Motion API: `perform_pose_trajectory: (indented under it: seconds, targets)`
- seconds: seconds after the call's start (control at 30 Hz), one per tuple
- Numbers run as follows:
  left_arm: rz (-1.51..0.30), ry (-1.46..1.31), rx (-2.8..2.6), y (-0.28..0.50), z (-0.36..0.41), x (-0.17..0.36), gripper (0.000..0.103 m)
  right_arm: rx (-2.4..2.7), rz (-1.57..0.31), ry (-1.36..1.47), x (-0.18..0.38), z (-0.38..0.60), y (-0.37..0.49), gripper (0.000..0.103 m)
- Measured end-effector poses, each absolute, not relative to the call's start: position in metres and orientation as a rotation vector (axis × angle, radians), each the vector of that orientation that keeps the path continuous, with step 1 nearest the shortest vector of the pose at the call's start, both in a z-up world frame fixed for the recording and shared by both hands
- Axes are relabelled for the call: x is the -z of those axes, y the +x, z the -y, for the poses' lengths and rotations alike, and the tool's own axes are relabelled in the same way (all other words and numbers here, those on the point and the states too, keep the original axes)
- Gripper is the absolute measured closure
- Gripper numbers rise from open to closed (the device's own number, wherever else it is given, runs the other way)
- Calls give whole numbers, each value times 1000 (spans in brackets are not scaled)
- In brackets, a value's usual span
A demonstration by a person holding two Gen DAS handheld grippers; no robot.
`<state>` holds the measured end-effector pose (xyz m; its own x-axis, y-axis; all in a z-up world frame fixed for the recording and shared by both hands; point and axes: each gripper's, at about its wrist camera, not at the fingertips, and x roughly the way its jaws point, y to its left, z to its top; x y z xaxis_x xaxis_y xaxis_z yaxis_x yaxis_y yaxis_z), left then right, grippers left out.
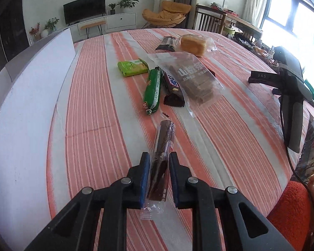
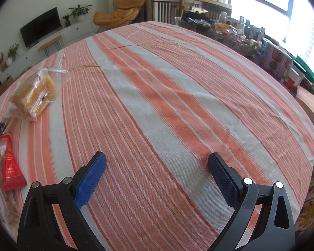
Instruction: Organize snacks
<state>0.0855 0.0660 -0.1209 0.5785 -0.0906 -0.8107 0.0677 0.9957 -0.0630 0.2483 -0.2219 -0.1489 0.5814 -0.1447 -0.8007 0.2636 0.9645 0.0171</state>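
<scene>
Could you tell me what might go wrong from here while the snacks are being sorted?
The left gripper is shut on only the near end of the long brown snack bar, so it may droop or slip. Swinging it forward could knock the green sausage.

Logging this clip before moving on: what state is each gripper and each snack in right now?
left gripper: shut on brown snack stick
brown snack stick: clamped, sealed in clear wrapper
right gripper: open, holding nothing
green sausage: lying flat, sealed
chocolate bar: lying flat beside the sausage
clear hawthorn bag: flat, sealed
green biscuit pack: flat, unopened
bagged bread: on its side in its bag
</scene>
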Motion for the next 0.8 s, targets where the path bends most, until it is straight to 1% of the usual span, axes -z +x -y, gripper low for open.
perform_pose_trajectory:
  seconds: [0.03, 0.07, 0.1, 0.13, 0.17, 0.27, 0.3, 0.37, 0.43, 0.6, 0.67, 0.8]
  targets:
    - [-957, -37, 97, 89, -70, 125, 80, 239, -921, 140, 149, 222, 248, 3]
    - [-967, -51, 103, 92, -72, 129, 67, 239, -921, 140, 149, 222, 248, 3]
    - [-980, -60, 104, 94, -75, 133, 46, 239, -921, 139, 149, 222, 248, 3]
    - [-959, -60, 119, 93, -74, 134, 40, 239, -921, 139, 149, 222, 248, 3]
    - [-952, -47, 114, 94, -73, 135, 32, 239, -921, 139, 149, 222, 248, 3]
    - [-936, 27, 94, 99, -67, 141, 28, 239, -921, 140, 149, 222, 248, 3]
    - [-929, 45, 89, 100, -67, 142, 23, 239, -921, 139, 149, 222, 248, 3]
    - [-925, 25, 81, 103, -72, 144, 18, 239, -921, 140, 149, 222, 248, 3]
    - [-927, 18, 64, 106, -76, 144, 15, 239, -921, 139, 149, 222, 248, 3]
    - [-938, 13, 31, 111, -78, 147, 2, 239, -921, 139, 149, 222, 248, 3]
    - [-943, 5, 21, 113, -79, 148, 0, 239, -921, 139, 149, 222, 248, 3]
    - [-941, 5, 19, 112, -78, 148, 0, 239, -921, 139, 149, 222, 248, 3]
